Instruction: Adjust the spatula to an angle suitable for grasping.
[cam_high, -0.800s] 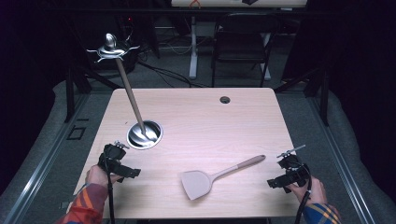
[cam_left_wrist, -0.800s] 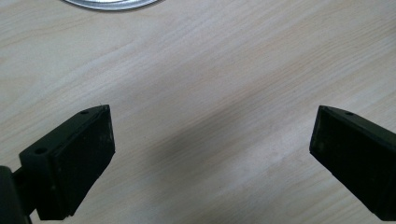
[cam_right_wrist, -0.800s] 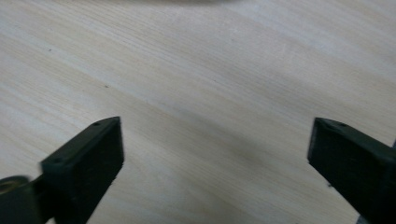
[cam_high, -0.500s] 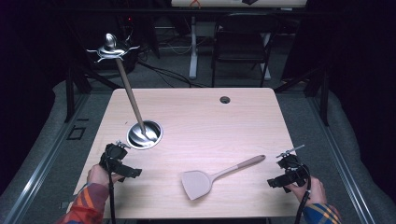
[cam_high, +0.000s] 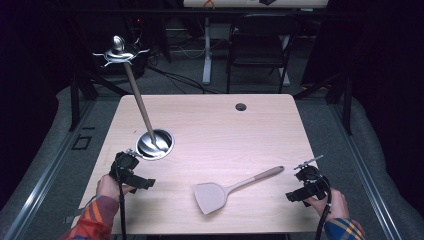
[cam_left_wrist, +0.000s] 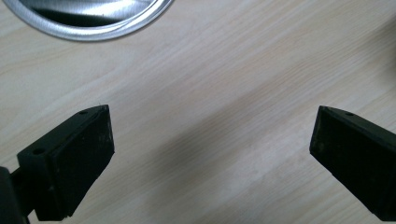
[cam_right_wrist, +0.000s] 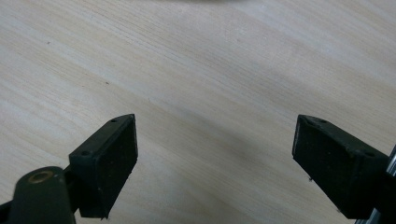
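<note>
At the near edge of the table, your left gripper and right gripper sit where they were a moment ago, jaws spread wide over bare wood, holding nothing. Between them lies the spatula, unmoved, so no grasp has begun. Farther left, the steel base of the utensil stand also stays put.

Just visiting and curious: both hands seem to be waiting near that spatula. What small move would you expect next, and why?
Probably the right gripper slides toward the spatula, whose wooden handle points at it. Both grippers rest near the table's front edge with fingers spread wide over bare wood, holding nothing. The left gripper sits beside the metal base of a leaning rod, so it may go there instead.
</note>
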